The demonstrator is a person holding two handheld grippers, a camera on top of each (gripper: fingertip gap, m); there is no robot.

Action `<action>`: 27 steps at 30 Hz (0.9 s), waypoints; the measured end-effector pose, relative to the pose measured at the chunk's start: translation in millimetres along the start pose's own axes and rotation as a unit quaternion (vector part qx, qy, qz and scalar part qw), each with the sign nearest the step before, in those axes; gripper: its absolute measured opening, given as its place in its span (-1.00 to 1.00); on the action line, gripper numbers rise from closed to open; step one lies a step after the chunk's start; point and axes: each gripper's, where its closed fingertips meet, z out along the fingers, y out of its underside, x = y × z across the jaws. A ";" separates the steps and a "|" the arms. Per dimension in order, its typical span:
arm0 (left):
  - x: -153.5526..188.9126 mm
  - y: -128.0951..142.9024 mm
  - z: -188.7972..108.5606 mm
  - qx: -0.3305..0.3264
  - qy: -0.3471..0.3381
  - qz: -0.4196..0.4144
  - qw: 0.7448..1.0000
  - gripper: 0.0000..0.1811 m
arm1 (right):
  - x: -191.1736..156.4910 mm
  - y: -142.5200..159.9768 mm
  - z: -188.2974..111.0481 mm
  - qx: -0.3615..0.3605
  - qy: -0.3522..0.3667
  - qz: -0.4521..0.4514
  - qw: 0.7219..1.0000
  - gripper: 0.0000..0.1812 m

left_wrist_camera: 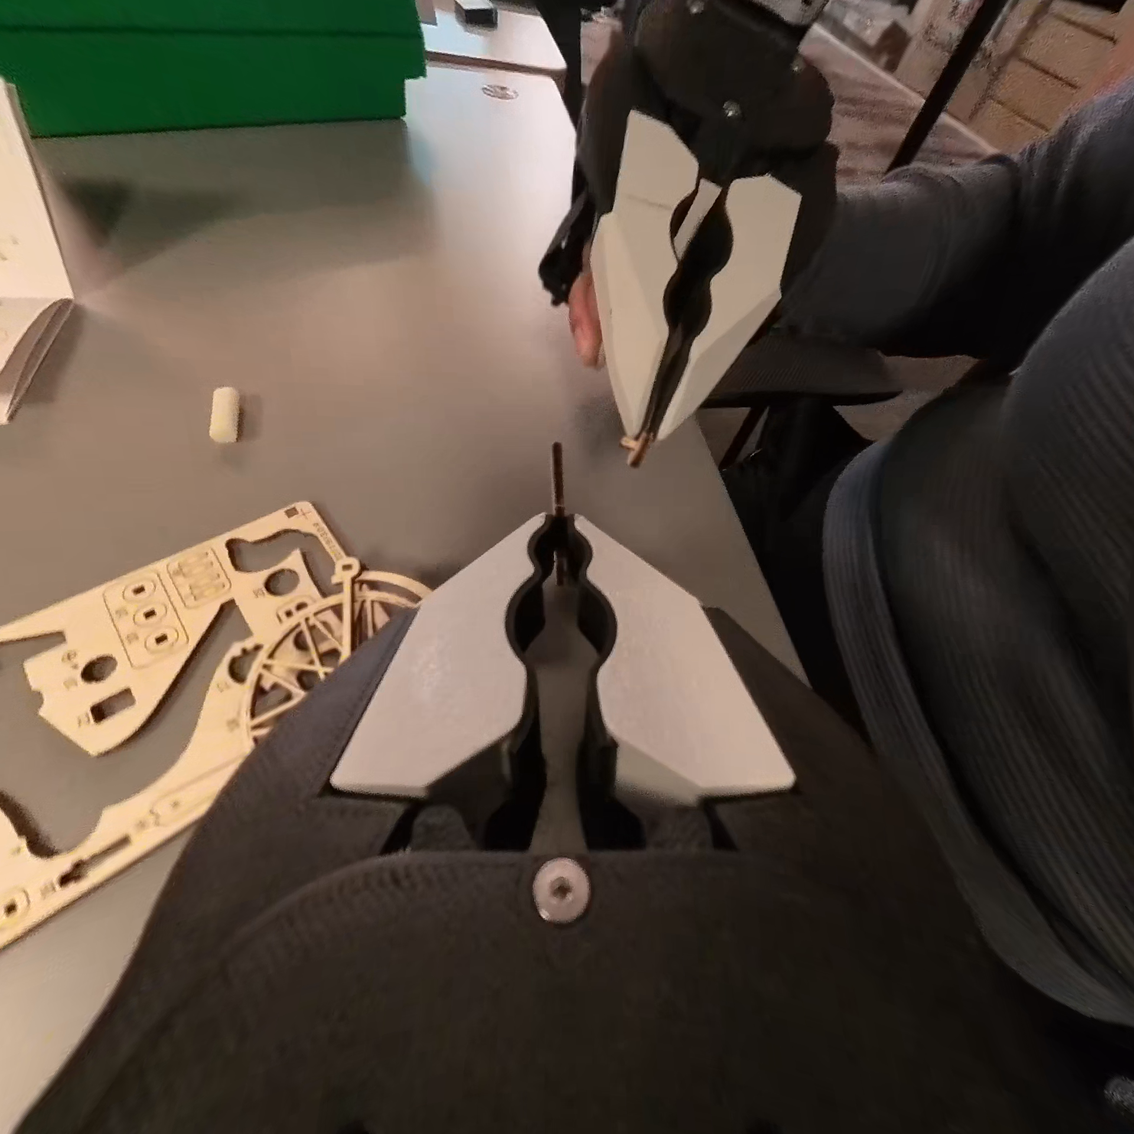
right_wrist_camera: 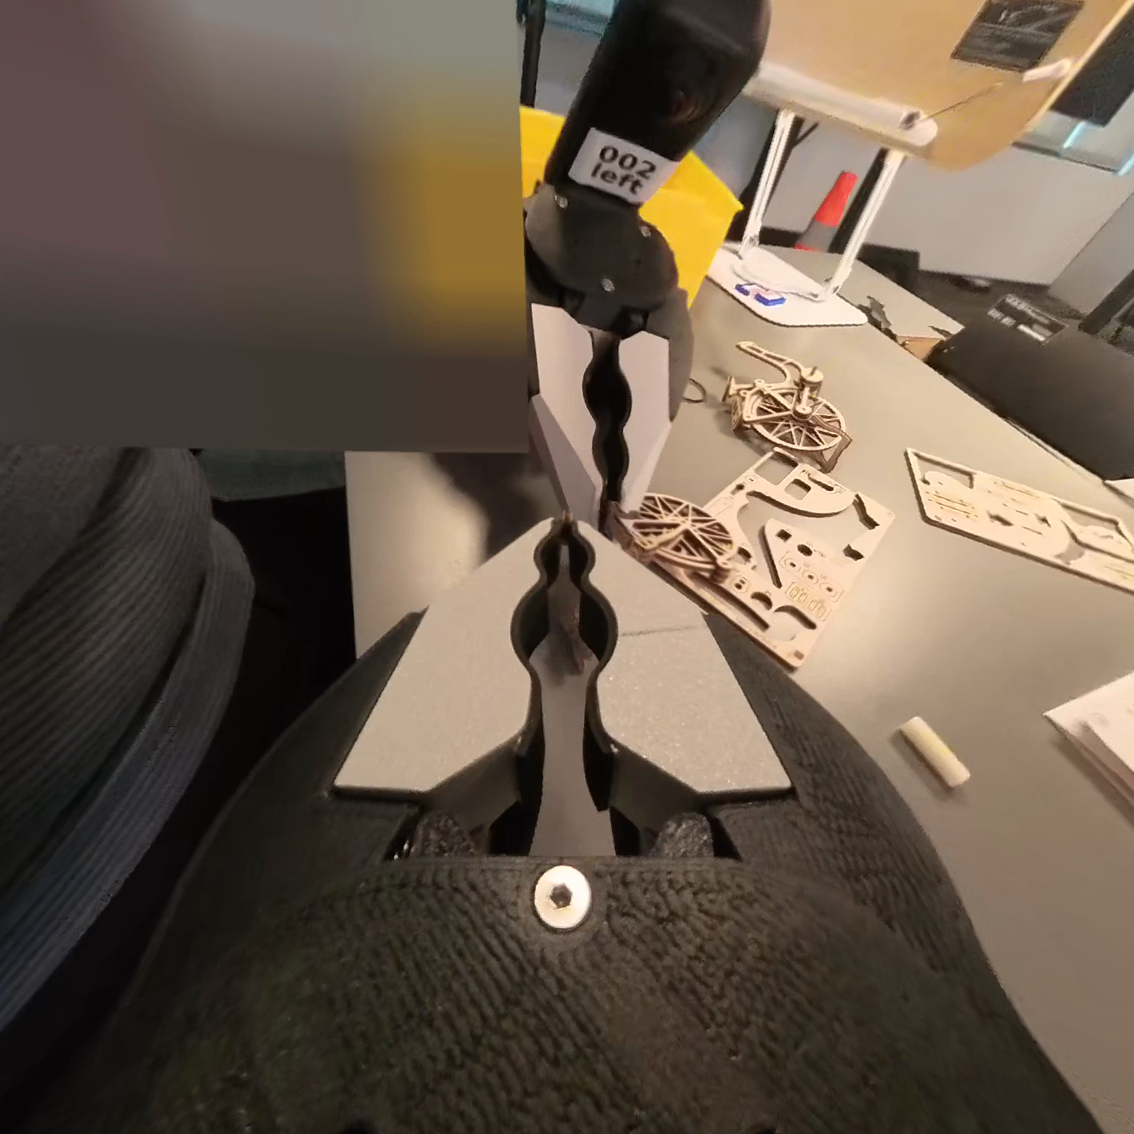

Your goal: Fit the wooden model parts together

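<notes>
My left gripper (left_wrist_camera: 559, 523) is shut on a thin wooden part (left_wrist_camera: 557, 472), seen edge-on and sticking out past the tips. My right gripper (left_wrist_camera: 641, 437) comes in from the upper right, shut on a small light wooden piece (left_wrist_camera: 634, 453), a short way right of the left part and apart from it. In the right wrist view my right gripper (right_wrist_camera: 564, 524) is shut, with the piece (right_wrist_camera: 569, 638) dark between the fingers. The left gripper (right_wrist_camera: 609, 500) points down just beyond it. Both hover over the grey table's (left_wrist_camera: 393, 319) near edge.
A punched wooden sheet (left_wrist_camera: 153, 638) with a spoked wheel (left_wrist_camera: 343, 626) lies left of my left gripper. A built wooden bicycle (right_wrist_camera: 788, 411) and a second sheet (right_wrist_camera: 1012, 515) lie farther out. A white cylinder (left_wrist_camera: 224, 413), papers (left_wrist_camera: 24, 270) and a green box (left_wrist_camera: 208, 67) are nearby.
</notes>
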 end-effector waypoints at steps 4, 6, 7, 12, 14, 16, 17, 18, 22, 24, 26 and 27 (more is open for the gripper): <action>-9.1 0.1 9.8 -0.024 0.010 0.015 1.000 -0.79 | 9.4 5.1 -1.7 0.033 0.000 0.024 0.999 -1.00; -9.5 7.8 12.1 -0.040 0.013 0.016 0.999 -0.69 | 14.0 3.8 -1.1 0.039 0.002 0.027 0.999 -1.00; -11.2 8.8 12.1 -0.036 0.003 0.019 0.999 -0.68 | 15.2 3.7 -0.5 0.040 0.004 0.025 0.999 -1.00; -14.8 -1.9 8.8 -0.001 -0.032 0.037 0.999 -0.71 | 15.9 7.0 0.5 0.027 0.005 0.026 0.999 -1.00; -15.0 -0.4 9.6 -0.006 -0.033 0.035 0.999 -0.72 | 14.8 6.7 0.2 0.028 0.003 0.024 0.999 -1.00; -11.8 0.4 8.7 -0.006 -0.024 0.033 0.999 -0.72 | 14.9 7.6 1.3 0.024 0.005 0.022 0.999 -1.00; -10.2 1.0 8.0 -0.006 -0.020 0.031 0.999 -0.72 | 14.2 7.5 2.3 0.023 0.004 0.020 1.000 -1.00; -10.0 1.4 7.0 -0.006 -0.020 0.030 0.999 -0.72 | 13.9 8.0 3.8 0.019 0.005 0.019 1.000 -1.00; -11.2 1.6 5.2 -0.004 -0.020 0.022 1.000 -0.76 | 12.8 10.8 9.4 0.004 0.001 0.015 1.000 -1.00; -11.3 0.8 4.4 0.000 -0.018 0.019 1.000 -0.81 | 13.8 10.0 10.5 0.006 -0.001 0.016 1.000 -1.00; -11.2 -0.3 3.5 0.005 -0.016 0.016 1.000 -0.84 | 15.4 8.8 10.7 0.011 -0.001 0.023 1.000 -1.00; -11.5 -0.7 3.2 0.006 -0.015 0.014 1.000 -0.86 | 15.9 8.2 10.6 0.013 -0.002 0.025 1.000 -1.00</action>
